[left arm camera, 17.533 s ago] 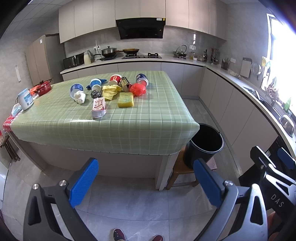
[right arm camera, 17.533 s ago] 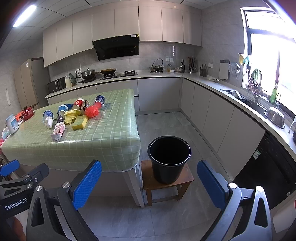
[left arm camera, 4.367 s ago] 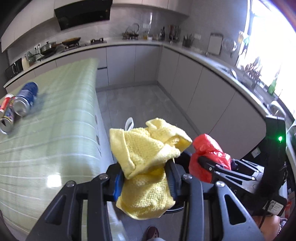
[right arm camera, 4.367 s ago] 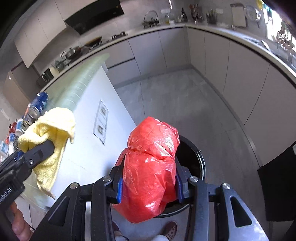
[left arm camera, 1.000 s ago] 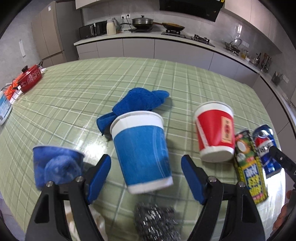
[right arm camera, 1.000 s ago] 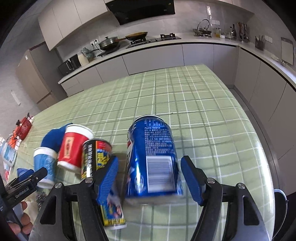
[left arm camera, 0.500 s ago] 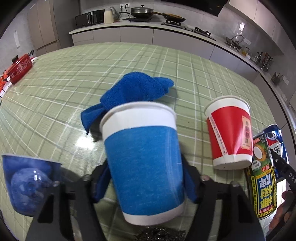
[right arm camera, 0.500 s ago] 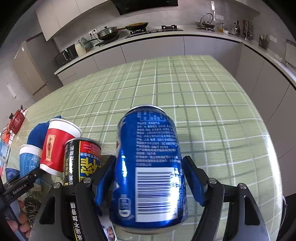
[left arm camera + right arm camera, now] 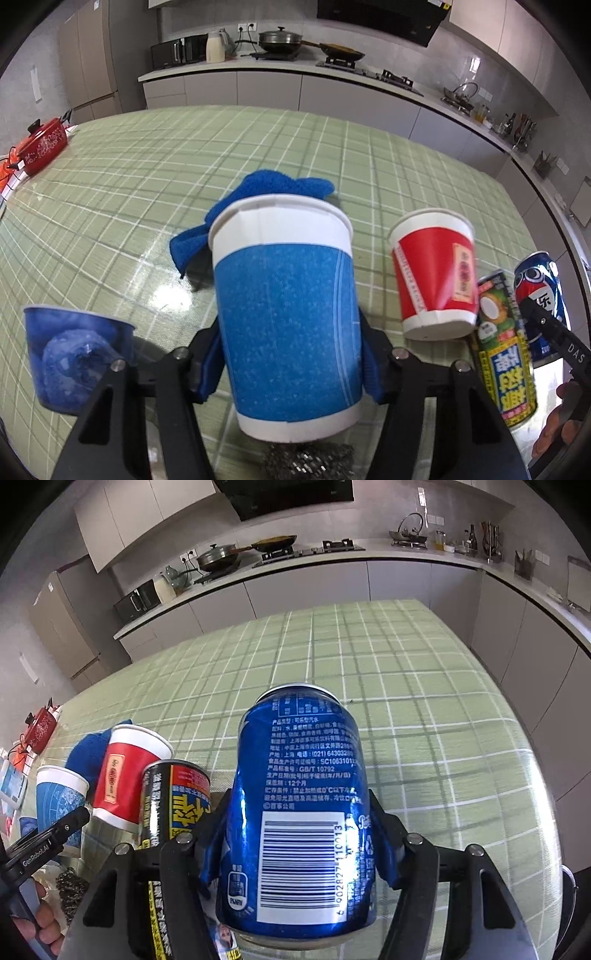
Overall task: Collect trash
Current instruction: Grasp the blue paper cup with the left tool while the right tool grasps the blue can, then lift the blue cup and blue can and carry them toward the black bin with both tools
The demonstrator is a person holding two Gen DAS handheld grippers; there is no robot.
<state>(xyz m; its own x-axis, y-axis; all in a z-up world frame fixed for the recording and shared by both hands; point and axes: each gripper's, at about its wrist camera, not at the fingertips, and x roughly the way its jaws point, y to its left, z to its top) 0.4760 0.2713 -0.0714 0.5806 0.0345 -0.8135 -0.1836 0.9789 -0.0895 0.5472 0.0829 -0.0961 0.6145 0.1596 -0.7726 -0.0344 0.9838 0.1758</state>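
Where blue cup [image 9: 286, 332] blocks view, steel scourer [image 9: 306, 458] half-hidden.

On the green checked tablecloth [image 9: 147, 177] stand three paper cups: one blue-and-white paper cup [image 9: 288, 325], one red-and-white paper cup [image 9: 436, 280] and one all-blue cup with a crumpled wad inside [image 9: 74, 354]. There are two drink cans: one blue cola can [image 9: 303, 812] and one black-and-yellow can [image 9: 502, 354]. One blue knitted cloth [image 9: 273, 188], one steel-wool scourer [image 9: 306, 458] and one red lidded pot [image 9: 42, 146] complete the count.
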